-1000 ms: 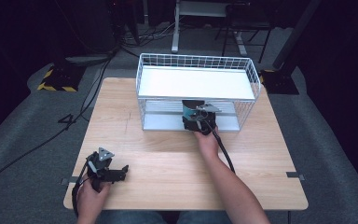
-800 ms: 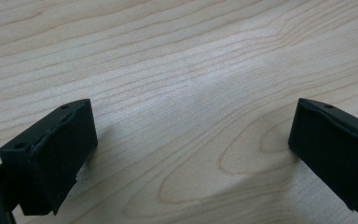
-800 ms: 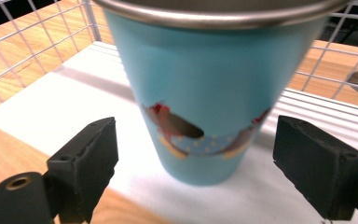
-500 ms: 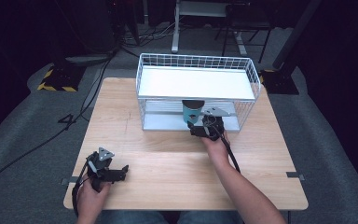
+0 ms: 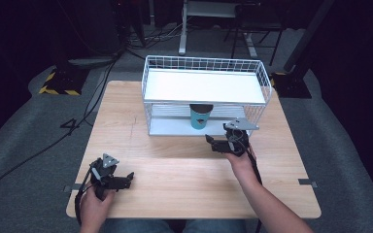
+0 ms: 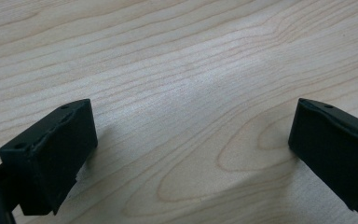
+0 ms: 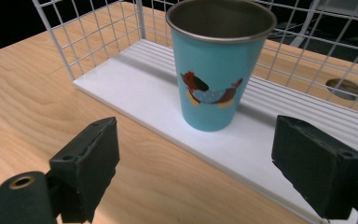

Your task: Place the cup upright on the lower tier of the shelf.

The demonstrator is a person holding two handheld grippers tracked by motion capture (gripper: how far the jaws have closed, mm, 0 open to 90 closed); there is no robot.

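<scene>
Pulling the right gripper (image 5: 212, 144) back from the wire rack (image 5: 260, 77), jaws spread and empty after narrowing slightly. Leaving the teal cup (image 7: 216, 70) upright on the rack's lower shelf: placement looking done. Resting the left gripper (image 5: 126, 178) on the worktop (image 5: 184, 179), jaws spread.
</scene>
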